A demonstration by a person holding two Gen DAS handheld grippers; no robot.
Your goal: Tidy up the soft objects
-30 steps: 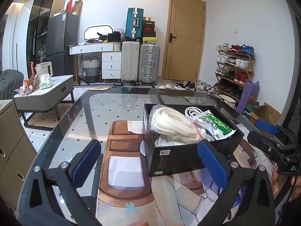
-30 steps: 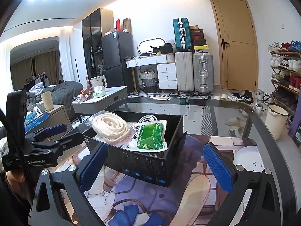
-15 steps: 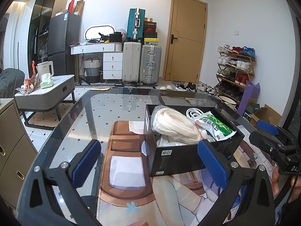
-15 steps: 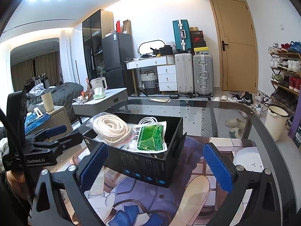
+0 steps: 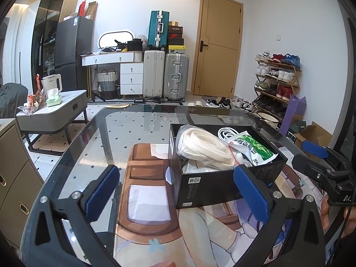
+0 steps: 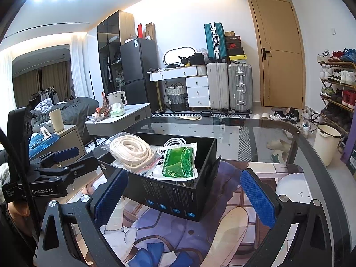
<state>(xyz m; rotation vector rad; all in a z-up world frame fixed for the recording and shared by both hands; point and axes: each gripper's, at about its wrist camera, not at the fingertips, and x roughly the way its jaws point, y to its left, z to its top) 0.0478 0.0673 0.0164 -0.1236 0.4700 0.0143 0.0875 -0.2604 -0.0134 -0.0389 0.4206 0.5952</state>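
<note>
A black cardboard box (image 5: 222,184) stands on a printed mat (image 5: 146,202) on the glass table; it also shows in the right wrist view (image 6: 171,195). Inside lie a bagged coil of cream rope (image 5: 203,149) (image 6: 131,150), a green-and-white packet (image 5: 253,150) (image 6: 178,162) and a white cable (image 5: 227,132) (image 6: 174,142). My left gripper (image 5: 175,191) is open and empty, just short of the box's near left side. My right gripper (image 6: 184,195) is open and empty, facing the box's long side. Each gripper shows in the other's view, the right (image 5: 320,162) and the left (image 6: 60,162).
The glass table's rim (image 5: 73,142) curves around the mat. A grey side table (image 5: 53,115) with a kettle and tissue pack stands to the left. Suitcases (image 5: 165,75), a white desk, a door and a shoe rack (image 5: 278,82) line the far wall.
Both grippers have stayed open. The left view has shifted slightly, with the box a little farther right and lower; the right view is almost unchanged.
</note>
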